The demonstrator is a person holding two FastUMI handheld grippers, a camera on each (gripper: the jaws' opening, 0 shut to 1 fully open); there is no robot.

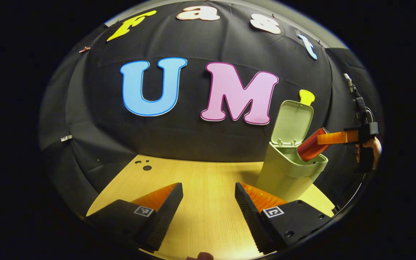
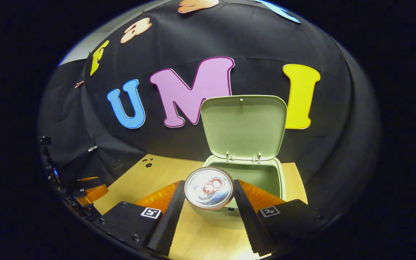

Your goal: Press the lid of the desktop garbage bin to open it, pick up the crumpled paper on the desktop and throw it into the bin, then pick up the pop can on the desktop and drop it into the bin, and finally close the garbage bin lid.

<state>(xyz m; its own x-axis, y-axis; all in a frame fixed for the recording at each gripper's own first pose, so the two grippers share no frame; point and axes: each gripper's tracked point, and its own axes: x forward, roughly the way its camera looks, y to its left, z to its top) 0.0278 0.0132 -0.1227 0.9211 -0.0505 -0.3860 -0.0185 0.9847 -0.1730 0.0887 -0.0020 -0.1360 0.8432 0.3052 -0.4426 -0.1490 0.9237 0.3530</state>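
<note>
Right gripper view, right tool (image 2: 209, 195) clamping pop can (image 2: 209, 188), over open bin (image 2: 280, 177)

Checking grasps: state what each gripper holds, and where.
The right gripper clamps the pop can by its sides near the top, over the open bin. The left gripper holds nothing.

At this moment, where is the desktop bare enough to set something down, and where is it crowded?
Bare wood runs from the left gripper across the table to the cloth wall, left of the bin. It is crowded at the bin's mouth, where the right gripper holds the can below the raised lid.
</note>
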